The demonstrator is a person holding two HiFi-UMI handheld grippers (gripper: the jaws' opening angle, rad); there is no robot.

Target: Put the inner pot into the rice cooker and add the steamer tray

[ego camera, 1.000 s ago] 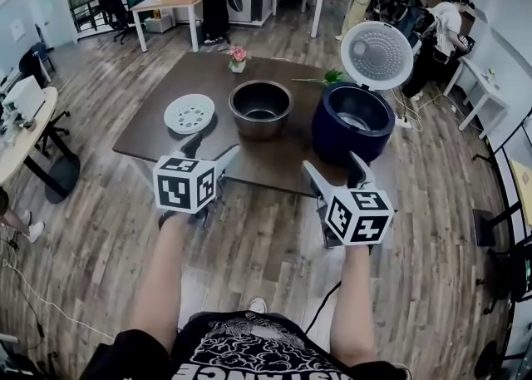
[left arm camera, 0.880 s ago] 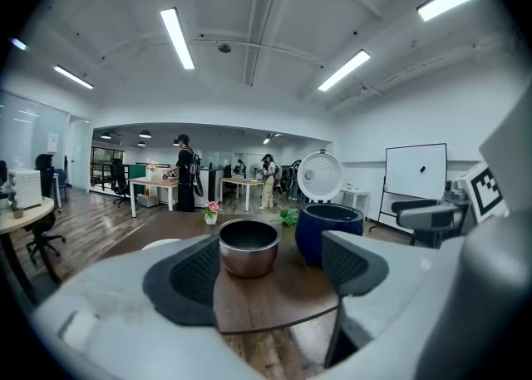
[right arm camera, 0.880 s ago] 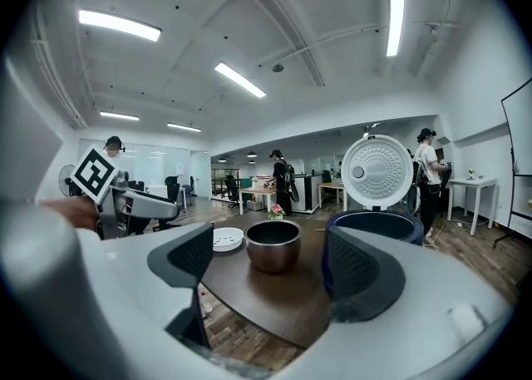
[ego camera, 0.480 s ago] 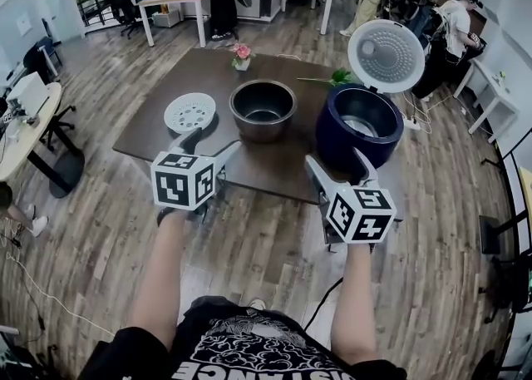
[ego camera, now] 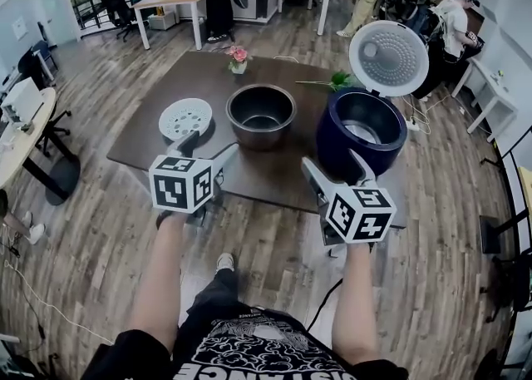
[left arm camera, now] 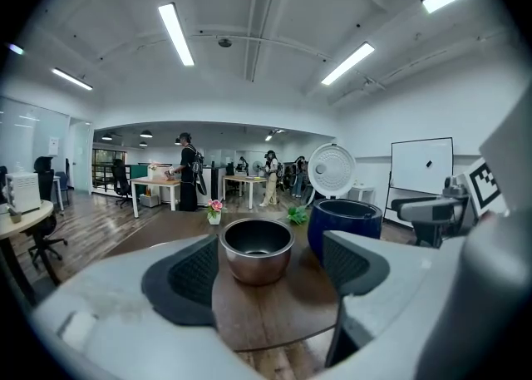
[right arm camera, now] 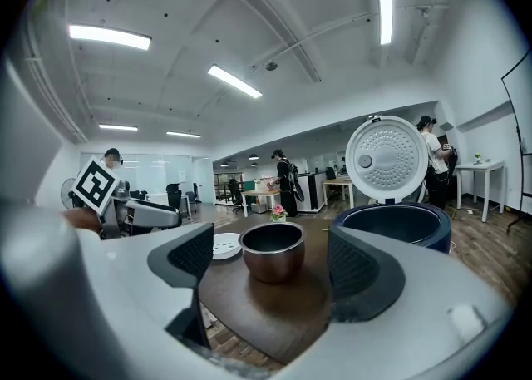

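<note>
The metal inner pot (ego camera: 261,115) stands upright in the middle of the dark brown table (ego camera: 158,148). To its right is the dark blue rice cooker (ego camera: 360,130), its white lid (ego camera: 388,57) raised. The white perforated steamer tray (ego camera: 185,118) lies flat left of the pot. My left gripper (ego camera: 208,150) hovers open at the table's near edge, short of the tray and pot (left arm camera: 256,249). My right gripper (ego camera: 337,173) hovers open before the cooker (right arm camera: 391,229), holding nothing. The pot (right arm camera: 272,251) appears between its jaws, well beyond them.
A small pot of pink flowers (ego camera: 238,58) and a green sprig (ego camera: 336,80) sit at the table's far side. Several people stand at desks (ego camera: 170,2) beyond. A round white table (ego camera: 18,139) stands to the left. Wooden floor surrounds the table.
Both grippers and the camera have come slightly closer to the table; pot and cooker look larger in both gripper views. A foot has stepped forward under me. Nothing grasped.
</note>
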